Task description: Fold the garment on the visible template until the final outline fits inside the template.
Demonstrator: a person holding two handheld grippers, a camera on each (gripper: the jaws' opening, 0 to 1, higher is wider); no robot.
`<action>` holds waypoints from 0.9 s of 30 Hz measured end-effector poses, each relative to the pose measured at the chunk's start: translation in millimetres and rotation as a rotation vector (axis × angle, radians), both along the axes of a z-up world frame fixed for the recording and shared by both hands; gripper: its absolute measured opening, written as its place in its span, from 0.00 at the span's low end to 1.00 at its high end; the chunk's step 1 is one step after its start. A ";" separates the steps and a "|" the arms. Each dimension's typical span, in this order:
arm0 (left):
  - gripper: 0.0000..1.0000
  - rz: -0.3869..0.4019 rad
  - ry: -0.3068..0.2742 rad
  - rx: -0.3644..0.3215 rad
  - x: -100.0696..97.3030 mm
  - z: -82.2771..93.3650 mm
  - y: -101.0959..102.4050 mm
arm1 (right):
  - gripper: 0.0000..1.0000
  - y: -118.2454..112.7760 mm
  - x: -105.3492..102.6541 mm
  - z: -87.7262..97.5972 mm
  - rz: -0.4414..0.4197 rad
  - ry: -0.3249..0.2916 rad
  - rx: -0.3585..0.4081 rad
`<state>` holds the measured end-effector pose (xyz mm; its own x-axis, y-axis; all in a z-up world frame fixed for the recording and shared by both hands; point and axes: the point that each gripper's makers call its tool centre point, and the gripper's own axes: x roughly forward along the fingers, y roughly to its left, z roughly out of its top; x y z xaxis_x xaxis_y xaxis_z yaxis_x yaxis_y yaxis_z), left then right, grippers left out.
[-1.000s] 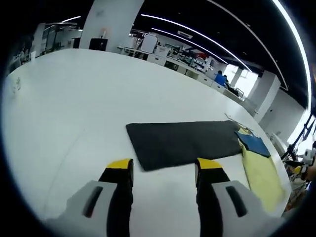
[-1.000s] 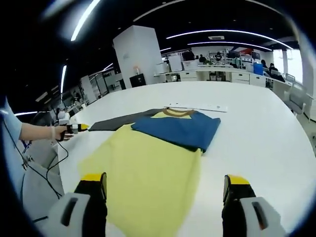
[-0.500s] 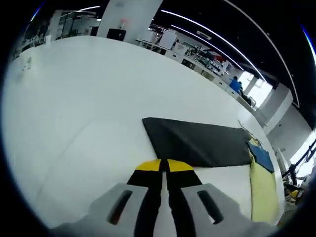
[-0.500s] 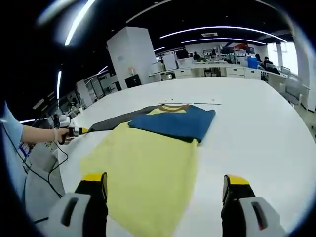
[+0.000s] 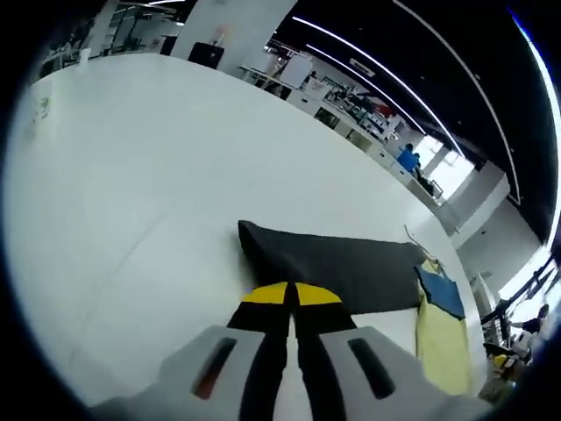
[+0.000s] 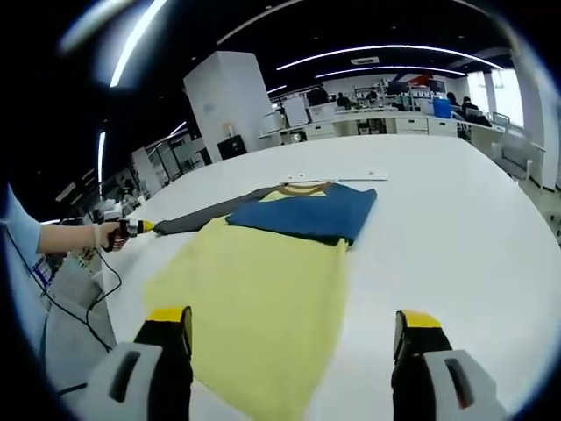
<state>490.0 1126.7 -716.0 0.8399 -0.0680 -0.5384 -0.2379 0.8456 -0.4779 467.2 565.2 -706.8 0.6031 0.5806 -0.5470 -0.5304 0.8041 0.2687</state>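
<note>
Yellow cloth makes up the body of the garment (image 6: 263, 298), which lies flat on the white table (image 6: 438, 228) with a blue sleeve (image 6: 307, 213) already folded across its upper part and a dark grey sleeve (image 5: 337, 272) stretched out long toward the table's left side. A brownish collar (image 6: 305, 188) shows at the far end of the body. No outline of a template can be made out on the table in either view.

By my reading the fold is at an early stage: one sleeve is in, the dark one is yet to be brought over, and the long yellow body has not been doubled at all.

In the left gripper view, the left gripper (image 5: 290, 296) has its yellow-tipped jaws pressed together right at the near edge of the dark sleeve; whether cloth is pinched between them I cannot tell. In the right gripper view, this gripper appears small at the sleeve's end, held by a person's hand (image 6: 103, 237). The right gripper (image 6: 289, 324) has its jaws spread wide, holding nothing, hovering over the hem end of the yellow body.

No brand, label or readable writing can be made out on the garment or the table.
</note>
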 end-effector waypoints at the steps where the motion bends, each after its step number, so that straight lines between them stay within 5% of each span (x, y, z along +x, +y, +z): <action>1: 0.00 -0.013 -0.013 0.004 4.4 8.9 -4.2 | 0.96 -0.7 0.1 0.4 -0.001 -0.003 0.000; 5: 0.00 -0.073 -0.079 -0.012 31.9 35.8 -16.0 | 0.96 -1.8 0.6 3.7 -0.016 -0.012 0.023; 12: 0.00 -0.227 -0.116 0.012 72.3 67.4 -75.2 | 0.95 -4.3 -2.2 5.6 -0.038 -0.029 0.046; 27: 0.00 -0.487 -0.122 -0.025 137.1 72.5 -204.7 | 0.95 -21.5 -12.1 8.4 -0.107 -0.042 0.080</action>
